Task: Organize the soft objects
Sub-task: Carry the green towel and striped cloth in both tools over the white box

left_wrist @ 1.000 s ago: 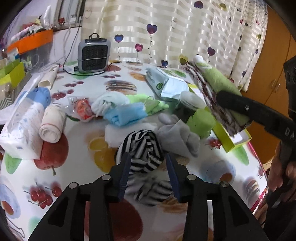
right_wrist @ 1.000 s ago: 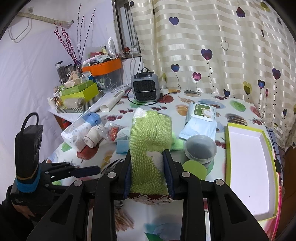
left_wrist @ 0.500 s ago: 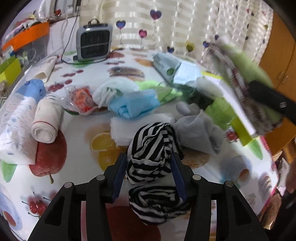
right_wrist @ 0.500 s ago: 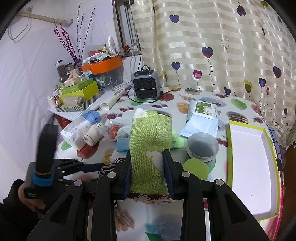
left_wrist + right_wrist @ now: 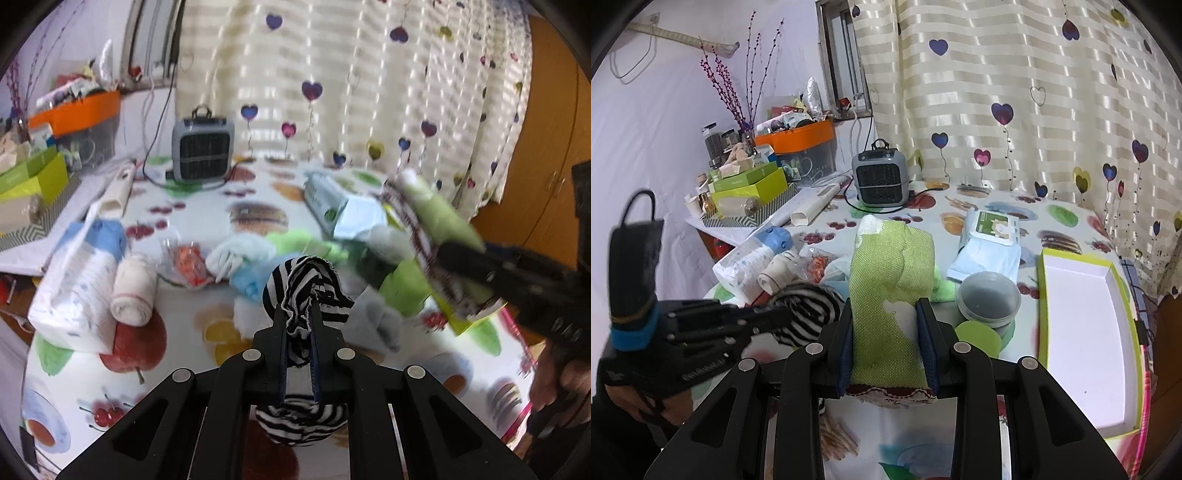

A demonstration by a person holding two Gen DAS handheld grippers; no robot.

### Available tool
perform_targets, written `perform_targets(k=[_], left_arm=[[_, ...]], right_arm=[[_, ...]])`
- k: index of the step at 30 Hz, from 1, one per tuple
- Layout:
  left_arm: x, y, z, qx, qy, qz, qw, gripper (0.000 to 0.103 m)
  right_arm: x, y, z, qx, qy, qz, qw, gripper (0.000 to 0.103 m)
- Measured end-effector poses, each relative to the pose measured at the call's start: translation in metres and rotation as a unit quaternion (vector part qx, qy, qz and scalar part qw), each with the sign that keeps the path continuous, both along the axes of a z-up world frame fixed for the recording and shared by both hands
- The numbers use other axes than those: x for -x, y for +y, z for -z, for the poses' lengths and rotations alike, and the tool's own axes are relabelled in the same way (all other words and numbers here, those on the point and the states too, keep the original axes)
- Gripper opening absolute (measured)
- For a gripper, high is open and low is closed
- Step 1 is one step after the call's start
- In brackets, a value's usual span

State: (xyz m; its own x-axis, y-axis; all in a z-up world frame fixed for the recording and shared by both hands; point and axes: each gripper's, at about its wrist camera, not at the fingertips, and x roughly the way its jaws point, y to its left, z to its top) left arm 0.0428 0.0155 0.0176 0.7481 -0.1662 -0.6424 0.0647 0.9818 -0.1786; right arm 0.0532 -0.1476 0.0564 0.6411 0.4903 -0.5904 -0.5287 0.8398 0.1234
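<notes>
My left gripper (image 5: 298,321) is shut on a black-and-white striped cloth (image 5: 308,291) and holds it above the table; part of the cloth hangs below the jaws. It also shows in the right wrist view (image 5: 809,306). My right gripper (image 5: 888,314) is shut on a folded green cloth (image 5: 890,269) with a dark patterned underside, held above the table; it shows in the left wrist view (image 5: 439,218). A green-rimmed white tray (image 5: 1086,314) lies at the right. A pile of soft things lies mid-table: a grey sock (image 5: 380,325), a blue cloth (image 5: 251,280), a white cloth (image 5: 240,254).
A grey heater (image 5: 881,177) stands at the back with its cord. A tissue pack (image 5: 79,280) and a rolled white cloth (image 5: 135,295) lie at the left. A wipes pack (image 5: 991,240), a round lidded tub (image 5: 990,299) and a green disc (image 5: 977,336) lie by the tray. Boxes crowd the left shelf.
My left gripper has closed on the striped cloth and lifted it off the table. The right gripper still holds the green cloth, almost unmoved.
</notes>
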Motion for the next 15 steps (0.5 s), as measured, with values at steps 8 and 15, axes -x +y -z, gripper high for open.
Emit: perform_targets(k=[8,15], left_arm=[[-0.002,-0.014,-0.019,-0.002,-0.021,-0.001,0.9998,0.009],[-0.007,-0.014,-0.030,-0.003,-0.034,-0.006,0.9994,0.009]], right_arm=[[0.004,-0.009,-0.007,-0.001,-0.013,0.011,1.000,0.032],[0.000,-0.021,-0.006,-0.007,-0.011,0.020,1.000,0.032]])
